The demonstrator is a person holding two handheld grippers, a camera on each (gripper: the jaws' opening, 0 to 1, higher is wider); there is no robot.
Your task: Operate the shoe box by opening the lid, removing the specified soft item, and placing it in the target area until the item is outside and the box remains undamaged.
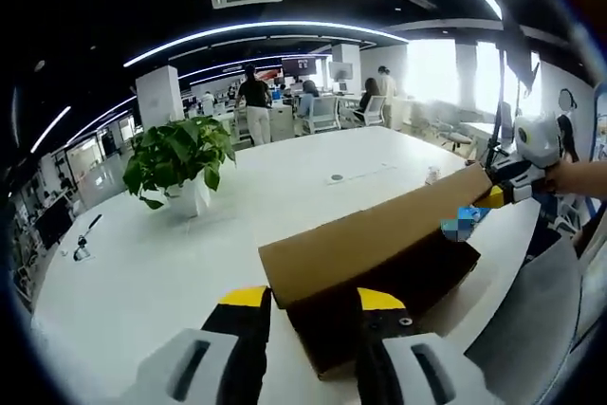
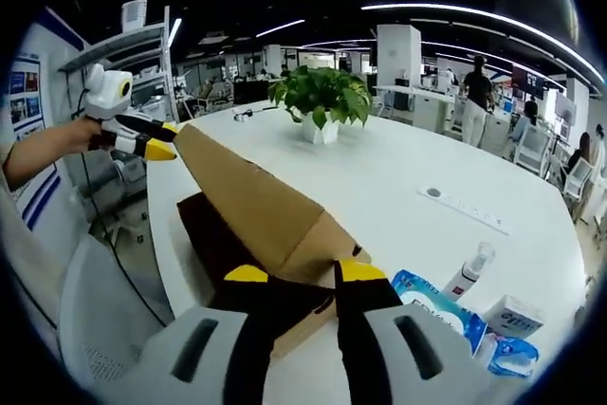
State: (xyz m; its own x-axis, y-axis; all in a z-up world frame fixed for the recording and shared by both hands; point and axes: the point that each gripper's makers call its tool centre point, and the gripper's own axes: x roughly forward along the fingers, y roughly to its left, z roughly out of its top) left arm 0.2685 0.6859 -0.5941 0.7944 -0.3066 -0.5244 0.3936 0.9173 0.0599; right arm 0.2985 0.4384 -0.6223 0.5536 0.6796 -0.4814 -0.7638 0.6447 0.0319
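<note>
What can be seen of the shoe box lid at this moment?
The lid is plain brown cardboard, long and flat-topped with folded side flaps. It is lifted and tilted above the dark box, which sits on the white table. The left tool grips one end with its yellow-tipped fingers, and the right tool grips the opposite end. The box's contents cannot be seen.

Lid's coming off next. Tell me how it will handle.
The lid is thin brown cardboard, so probably light. It looks straight along its length with tongs at both ends, so likely fairly stiff, though it could crease if squeezed hard. Its long span may twist if one end lifts faster.
</note>
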